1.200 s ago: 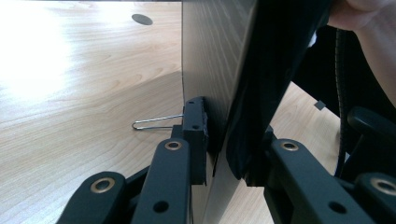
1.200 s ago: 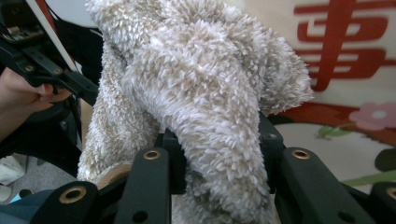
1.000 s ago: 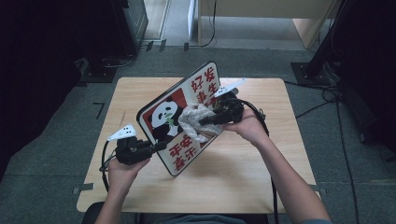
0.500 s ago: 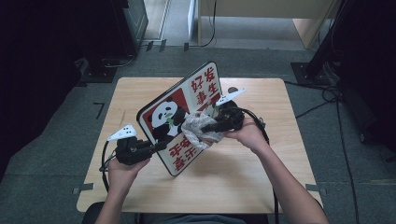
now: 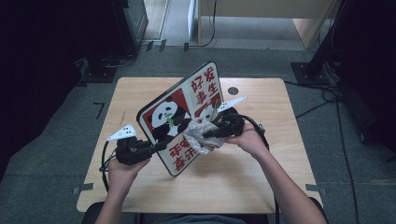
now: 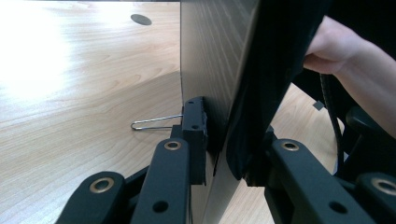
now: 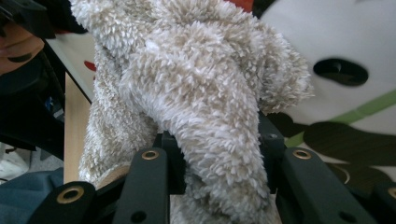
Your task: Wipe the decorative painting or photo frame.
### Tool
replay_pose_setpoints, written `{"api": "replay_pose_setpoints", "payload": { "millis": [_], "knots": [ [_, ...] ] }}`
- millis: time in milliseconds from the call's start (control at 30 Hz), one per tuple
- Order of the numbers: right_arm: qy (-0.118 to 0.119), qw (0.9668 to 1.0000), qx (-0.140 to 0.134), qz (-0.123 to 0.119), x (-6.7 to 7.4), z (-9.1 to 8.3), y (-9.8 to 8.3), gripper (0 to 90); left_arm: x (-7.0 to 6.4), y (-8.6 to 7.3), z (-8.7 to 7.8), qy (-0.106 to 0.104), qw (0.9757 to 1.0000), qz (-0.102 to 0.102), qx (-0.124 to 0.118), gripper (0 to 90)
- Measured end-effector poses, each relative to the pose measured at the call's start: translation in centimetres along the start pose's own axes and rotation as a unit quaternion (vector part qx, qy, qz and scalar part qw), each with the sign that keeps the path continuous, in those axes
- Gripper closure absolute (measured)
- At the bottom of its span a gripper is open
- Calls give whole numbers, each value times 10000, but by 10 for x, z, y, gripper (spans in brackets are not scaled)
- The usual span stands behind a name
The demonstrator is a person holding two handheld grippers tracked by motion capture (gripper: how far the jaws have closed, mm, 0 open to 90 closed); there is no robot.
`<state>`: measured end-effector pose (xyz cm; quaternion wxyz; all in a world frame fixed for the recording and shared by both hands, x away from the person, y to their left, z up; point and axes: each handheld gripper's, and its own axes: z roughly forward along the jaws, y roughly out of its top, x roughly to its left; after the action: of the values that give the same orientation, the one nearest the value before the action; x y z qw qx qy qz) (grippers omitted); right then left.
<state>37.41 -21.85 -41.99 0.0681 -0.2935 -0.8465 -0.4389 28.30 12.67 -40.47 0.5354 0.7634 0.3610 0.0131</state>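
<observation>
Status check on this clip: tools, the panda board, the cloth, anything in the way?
Left tool shut on panda board, held tilted. Right tool shut on fluffy cloth, pressed to board face. Nothing in the way.

Wooden table (image 5: 140, 93) on grey carpet floor (image 5: 56, 154)

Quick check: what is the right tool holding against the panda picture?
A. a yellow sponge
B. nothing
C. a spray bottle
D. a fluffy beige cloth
D: the right tool has its jaws shut on a fluffy beige cloth, which lies against the picture that the left tool grips by its edge.
</observation>
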Motion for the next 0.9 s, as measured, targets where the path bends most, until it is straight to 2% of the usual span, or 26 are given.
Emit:
{"api": "replay_pose_setpoints", "payload": {
  "millis": [300,800,900],
  "knots": [
    [61,9998,60,158,-7,9,-17,657,0,0,0,-7,10000,2,-3,758],
    [26,9993,171,320,-14,24,-42,657,0,0,0,-10,10000,11,5,756],
    [-35,9988,353,340,-15,29,-47,656,0,0,0,-8,10000,15,6,756]
  ]
}}
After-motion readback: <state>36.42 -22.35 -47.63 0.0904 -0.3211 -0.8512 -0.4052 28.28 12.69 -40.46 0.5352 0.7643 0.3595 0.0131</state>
